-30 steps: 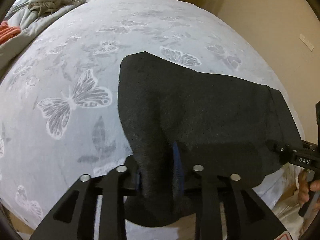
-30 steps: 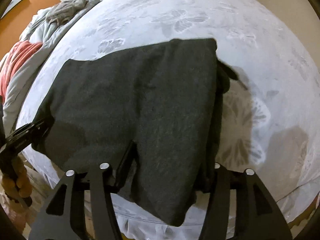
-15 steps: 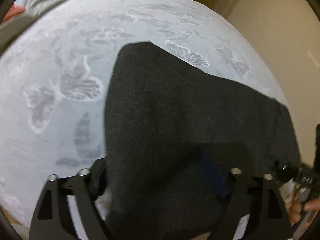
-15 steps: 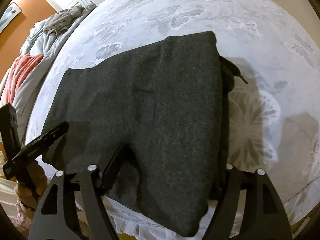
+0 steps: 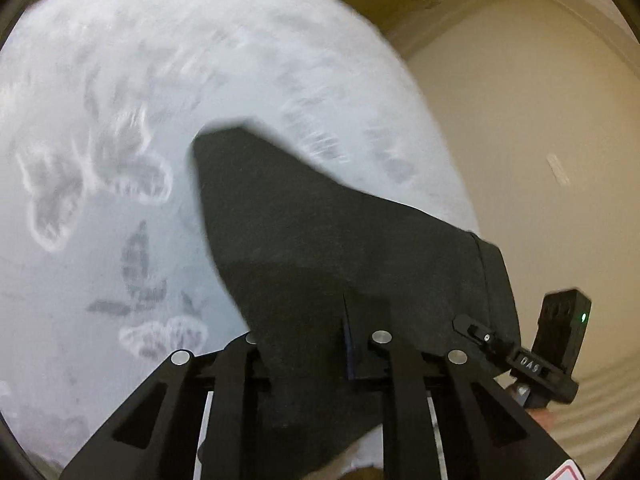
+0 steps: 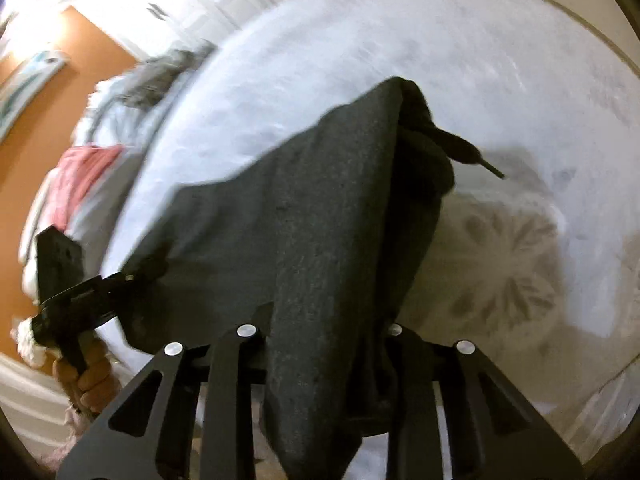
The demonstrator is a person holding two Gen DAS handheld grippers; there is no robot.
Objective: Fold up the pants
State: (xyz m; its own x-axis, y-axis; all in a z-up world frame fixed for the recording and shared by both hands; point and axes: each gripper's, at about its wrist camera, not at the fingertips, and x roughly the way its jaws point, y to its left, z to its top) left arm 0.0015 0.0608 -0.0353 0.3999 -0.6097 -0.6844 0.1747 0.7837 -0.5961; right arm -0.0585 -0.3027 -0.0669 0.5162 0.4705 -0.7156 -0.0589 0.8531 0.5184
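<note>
A bed in a white butterfly-print cover (image 5: 120, 120) stands by beige walls (image 5: 520, 140), with an orange wall (image 6: 36, 140) beyond.

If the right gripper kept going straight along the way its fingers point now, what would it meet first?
The dark pants themselves: the right gripper is shut on their near edge, and the cloth stretches ahead of it. Beyond that lies the white butterfly bedspread, though depth is unclear.
</note>
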